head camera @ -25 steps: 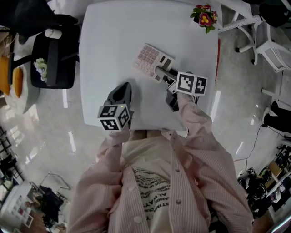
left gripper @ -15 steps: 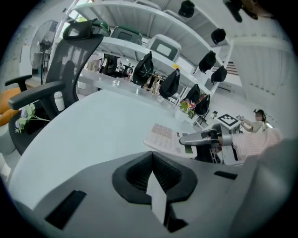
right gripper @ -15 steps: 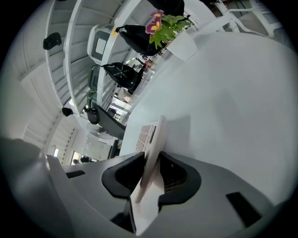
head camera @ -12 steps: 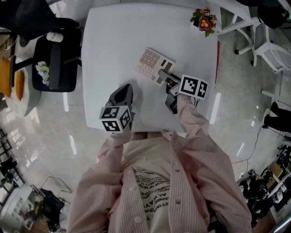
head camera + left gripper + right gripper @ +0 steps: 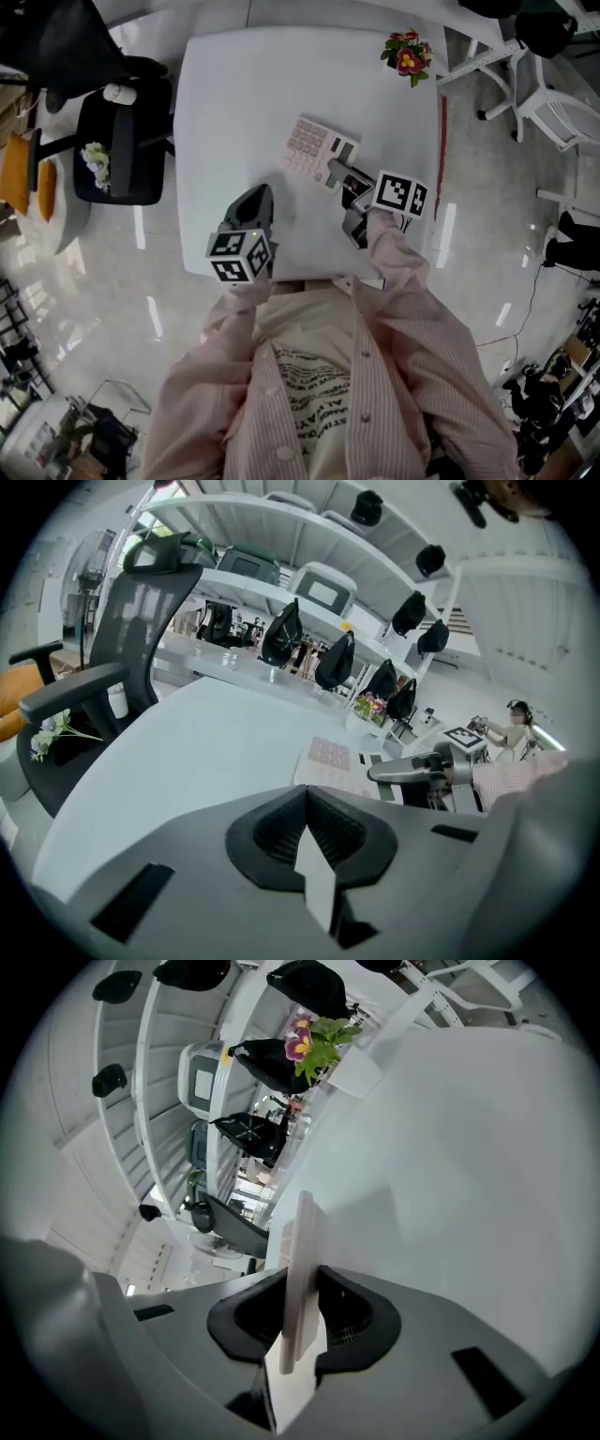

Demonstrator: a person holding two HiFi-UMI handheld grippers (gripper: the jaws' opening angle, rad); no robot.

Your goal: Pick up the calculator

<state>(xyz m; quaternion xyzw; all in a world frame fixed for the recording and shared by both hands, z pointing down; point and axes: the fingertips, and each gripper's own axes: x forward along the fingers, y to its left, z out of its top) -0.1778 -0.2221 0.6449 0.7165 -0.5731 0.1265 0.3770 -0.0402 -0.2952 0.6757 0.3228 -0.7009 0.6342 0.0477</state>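
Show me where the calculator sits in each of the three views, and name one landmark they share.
Head view: calculator mid-table, its near end in the right tool.
Left gripper view: calculator right of centre, pink keys showing.
Right gripper view: calculator edge-on at centre, between the jaws, which have just been closing on it.
Shared landmark: potted flowers at the table's far corner.

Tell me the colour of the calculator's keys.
Pale pink; the calculator shows best in the head view.
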